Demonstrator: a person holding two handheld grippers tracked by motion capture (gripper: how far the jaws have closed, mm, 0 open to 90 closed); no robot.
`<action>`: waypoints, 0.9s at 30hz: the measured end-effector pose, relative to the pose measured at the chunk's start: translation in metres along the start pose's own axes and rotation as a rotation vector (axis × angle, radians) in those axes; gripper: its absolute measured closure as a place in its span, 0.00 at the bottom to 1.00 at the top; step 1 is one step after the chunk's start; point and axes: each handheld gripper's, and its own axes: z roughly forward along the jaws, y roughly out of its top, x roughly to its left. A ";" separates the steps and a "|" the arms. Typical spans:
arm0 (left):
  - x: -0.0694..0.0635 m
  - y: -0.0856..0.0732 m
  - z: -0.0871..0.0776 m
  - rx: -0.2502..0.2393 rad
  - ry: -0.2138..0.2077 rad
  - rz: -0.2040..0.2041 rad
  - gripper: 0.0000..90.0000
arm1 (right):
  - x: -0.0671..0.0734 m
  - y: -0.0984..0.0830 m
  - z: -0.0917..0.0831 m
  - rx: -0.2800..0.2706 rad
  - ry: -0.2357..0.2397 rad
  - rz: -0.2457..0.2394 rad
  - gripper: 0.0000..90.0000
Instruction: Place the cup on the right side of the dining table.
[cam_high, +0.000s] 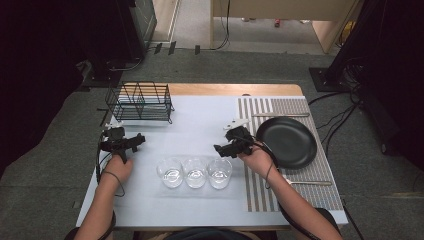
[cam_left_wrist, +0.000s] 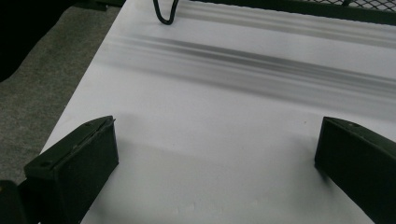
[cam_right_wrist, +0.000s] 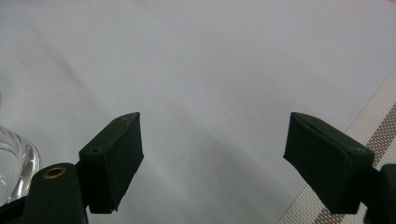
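Three clear glasses stand in a row near the table's front: left (cam_high: 171, 172), middle (cam_high: 195, 172), right (cam_high: 220, 172). My left gripper (cam_high: 134, 141) hovers low over the white table (cam_high: 195, 125) to the left of the glasses, in front of a black wire rack (cam_high: 140, 102). In its own view the left gripper (cam_left_wrist: 215, 154) has its jaws wide apart with bare table between them. My right gripper (cam_high: 223, 149) sits just behind the right glass. Its own view shows the right gripper (cam_right_wrist: 215, 158) open and empty, with a glass (cam_right_wrist: 14, 163) at the left edge.
A black plate (cam_high: 286, 141) lies on a striped placemat (cam_high: 280, 107) at the right, with a thin utensil behind it (cam_high: 280, 115) and another in front (cam_high: 310, 183). The rack's foot (cam_left_wrist: 164, 14) and the placemat edge (cam_right_wrist: 373, 126) show in the gripper views.
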 end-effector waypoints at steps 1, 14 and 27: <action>0.000 0.000 0.000 0.000 0.000 0.000 0.00 | 0.000 0.000 0.000 0.000 0.000 0.000 0.22; 0.000 0.000 0.000 0.000 0.000 0.000 0.00 | -0.002 0.003 -0.008 -0.018 0.015 0.002 0.21; 0.000 0.000 0.000 0.000 0.000 0.000 0.00 | 0.000 0.006 -0.014 -0.027 0.040 -0.010 0.21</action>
